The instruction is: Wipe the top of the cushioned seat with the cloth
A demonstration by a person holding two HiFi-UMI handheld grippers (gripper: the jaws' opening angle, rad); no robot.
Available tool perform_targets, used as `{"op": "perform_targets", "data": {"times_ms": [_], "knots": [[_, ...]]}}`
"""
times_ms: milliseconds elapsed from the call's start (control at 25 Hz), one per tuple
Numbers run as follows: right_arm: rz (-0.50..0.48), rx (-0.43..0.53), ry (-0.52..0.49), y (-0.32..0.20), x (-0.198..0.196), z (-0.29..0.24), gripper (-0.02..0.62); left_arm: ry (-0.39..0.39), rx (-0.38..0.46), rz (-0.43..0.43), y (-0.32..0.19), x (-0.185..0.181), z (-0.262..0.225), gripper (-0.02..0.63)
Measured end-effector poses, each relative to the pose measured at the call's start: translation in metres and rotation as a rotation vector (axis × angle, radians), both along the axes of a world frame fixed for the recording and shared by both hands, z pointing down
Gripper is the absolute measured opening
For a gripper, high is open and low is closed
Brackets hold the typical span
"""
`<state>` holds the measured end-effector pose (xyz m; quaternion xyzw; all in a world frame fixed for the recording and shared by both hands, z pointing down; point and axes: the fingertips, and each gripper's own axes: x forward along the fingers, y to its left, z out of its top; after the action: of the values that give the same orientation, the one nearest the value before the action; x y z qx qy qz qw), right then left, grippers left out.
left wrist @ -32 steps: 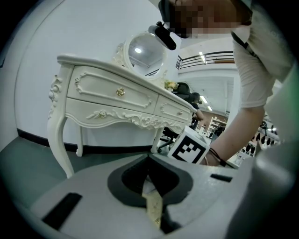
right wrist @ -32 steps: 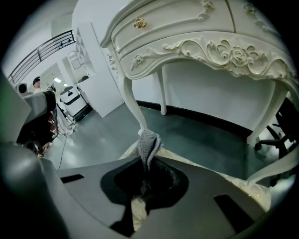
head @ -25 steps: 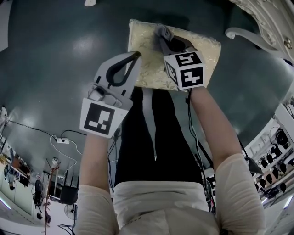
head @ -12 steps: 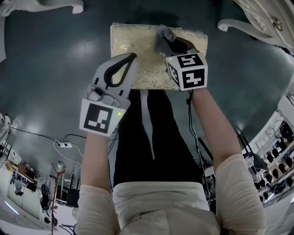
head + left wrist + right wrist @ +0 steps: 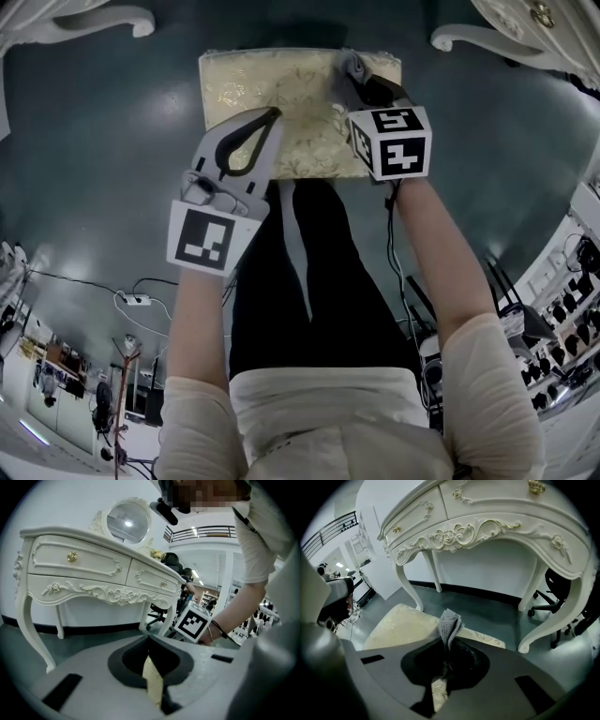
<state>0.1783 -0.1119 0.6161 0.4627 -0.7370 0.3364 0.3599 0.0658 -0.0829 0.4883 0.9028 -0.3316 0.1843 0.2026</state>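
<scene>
Plainly, the grey cloth (image 5: 349, 66) is clamped between the shut jaws of the right gripper (image 5: 351, 79), and its bunched free end is seen standing up past the jaw tips in the right gripper view. The cloth is held at the 1 o'clock part of the cushioned seat (image 5: 272, 84), near its far right corner; whether it is pressed onto the fabric cannot be told. The seat, cream with a gold pattern, is found at 12 o'clock in the head view, on the dark floor (image 5: 94, 141), straight ahead of the person's legs (image 5: 300, 272). The left gripper (image 5: 270, 118) is held over the seat's 7 o'clock part, its jaws closed together with nothing between them; only a sliver of the cream seat is seen through the slot below them in the left gripper view. A white carved dressing table (image 5: 487, 522) is seen at 12 o'clock beyond the seat, with a round mirror (image 5: 127, 523) on top.
</scene>
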Motion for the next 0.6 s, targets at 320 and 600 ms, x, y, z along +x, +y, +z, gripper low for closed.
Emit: {"op": "perform_targets", "data": {"times_ms": [320, 600], "knots": [[0.037, -0.016, 0.042, 0.011, 0.044, 0.002, 0.028, 0.007, 0.003, 0.041, 0.007, 0.03, -0.001, 0.002], [0.054, -0.027, 0.094, 0.02, 0.08, 0.005, 0.028, 0.011, 0.007, 0.074, 0.012, 0.055, 0.0, 0.002]]}}
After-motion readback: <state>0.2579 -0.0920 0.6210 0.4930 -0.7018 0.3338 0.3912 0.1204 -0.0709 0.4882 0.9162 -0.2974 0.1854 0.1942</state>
